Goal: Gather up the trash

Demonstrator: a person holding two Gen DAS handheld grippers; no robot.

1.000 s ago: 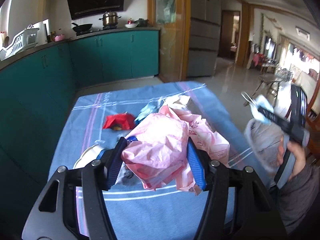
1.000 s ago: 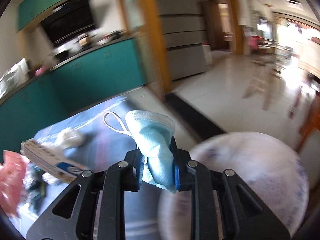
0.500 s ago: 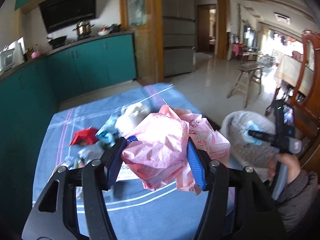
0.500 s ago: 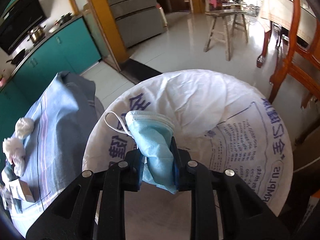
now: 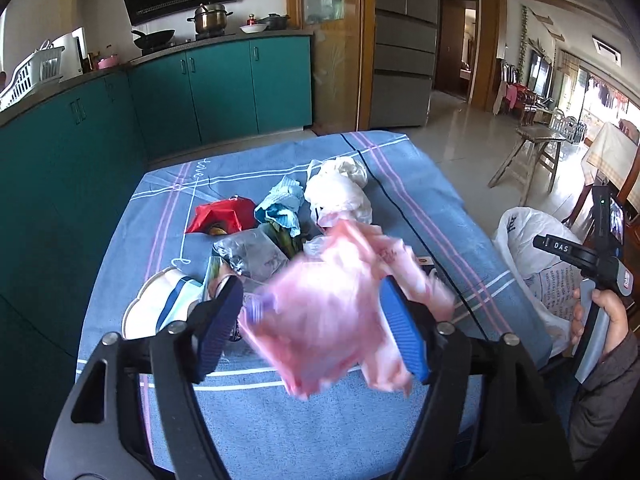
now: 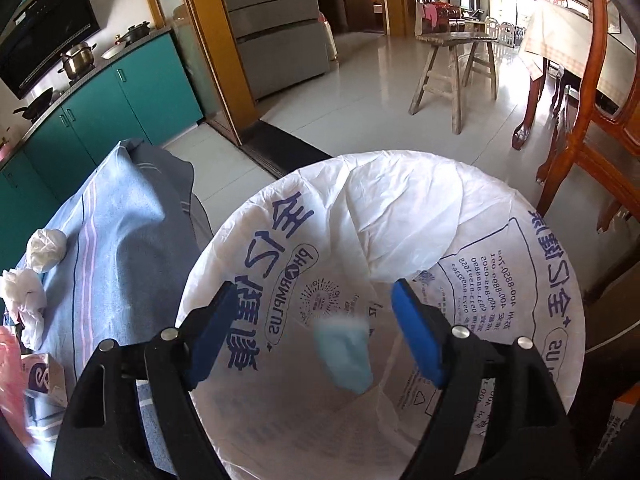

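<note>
1. Right claw [image 6: 312, 336]: jaws have just been opening, nothing clamped. Blue face mask [image 6: 344, 354] is loose, blurred, dropping inside the white trash bag [image 6: 400, 216].
2. Left claw [image 5: 312, 320]: jaws have just been opening. Pink plastic bag [image 5: 332, 312] sits between them, blurred, apparently slipping free over the surface [image 5: 400, 168], well short of the trash bag.
3. Risk: pink bag lands back among the remaining litter [image 5: 280, 216], costing a re-grab.

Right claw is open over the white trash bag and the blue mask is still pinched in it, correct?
Not quite. The right claw is open over the white trash bag, but the blue mask is not pinched: the right wrist view shows it loose between the spread pads, blurred, dropping into the bag.
</note>
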